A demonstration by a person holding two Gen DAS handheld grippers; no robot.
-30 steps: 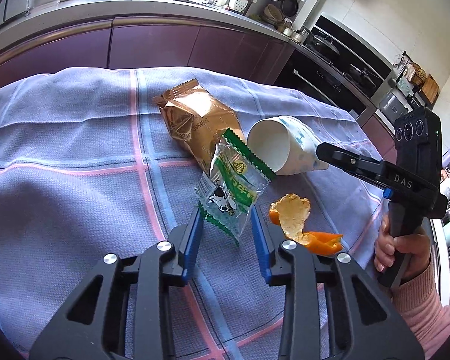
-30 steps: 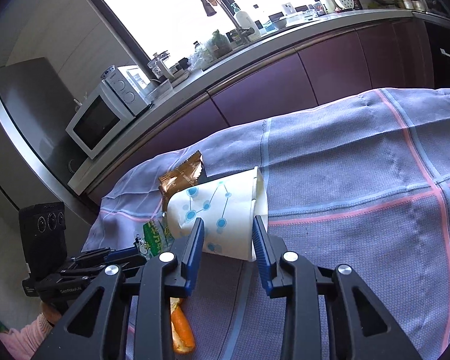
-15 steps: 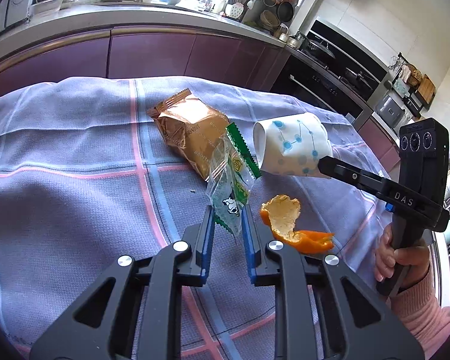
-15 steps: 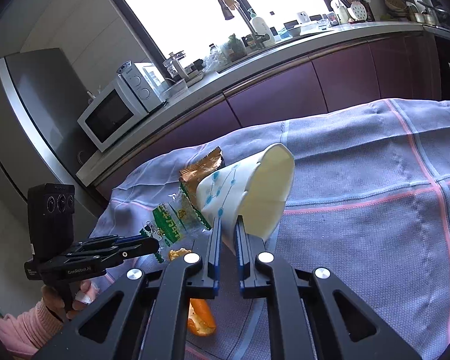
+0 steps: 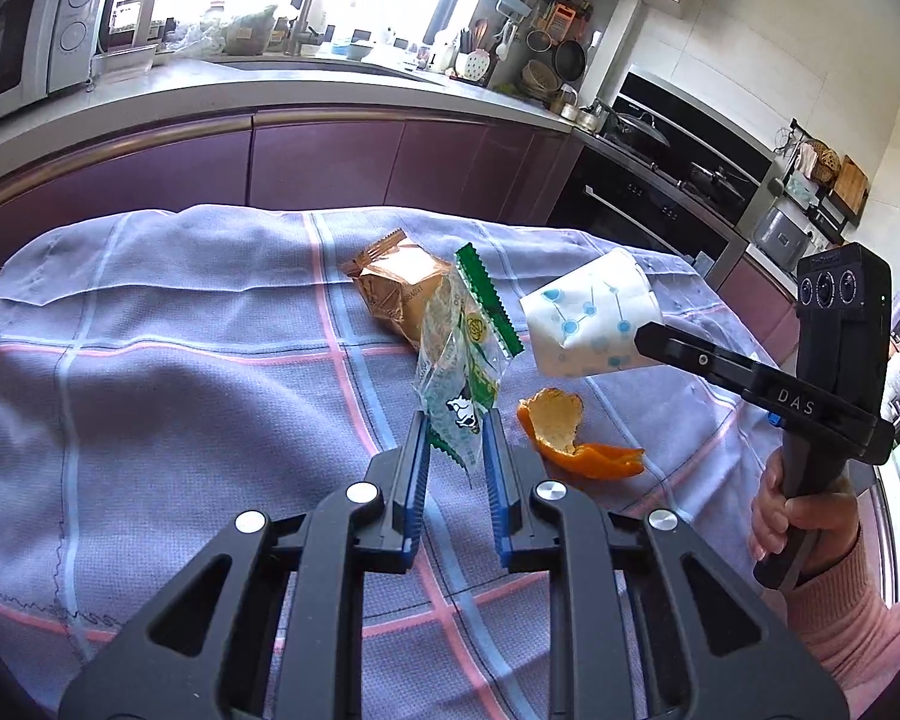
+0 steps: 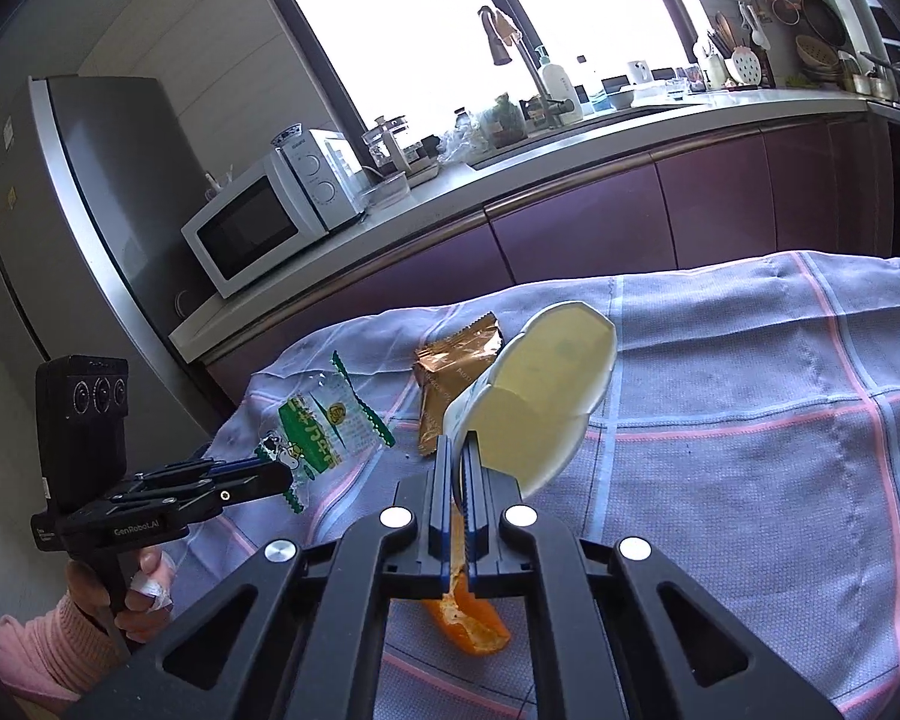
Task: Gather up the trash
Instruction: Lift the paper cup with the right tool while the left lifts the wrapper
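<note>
The lilac woven cloth with pink and blue stripes (image 5: 180,360) over the desk looks matt and coarse, with a visible weave. On it, beside the crumpled bronze foil snack bag (image 5: 399,294), glossy and creased, lies the orange peel (image 5: 561,435): waxy and bright outside, pale and rough inside. The clear-and-green plastic wrapper (image 5: 459,372) is shiny, crinkled film with saw-toothed edges. The white paper cup with blue dots (image 5: 591,324) has a smooth, matt wall and a faintly sheened cream inside (image 6: 546,396). The left tool (image 5: 455,450) is matt black plastic with ribbed blue pads (image 5: 417,468) and polished metal rivets.
</note>
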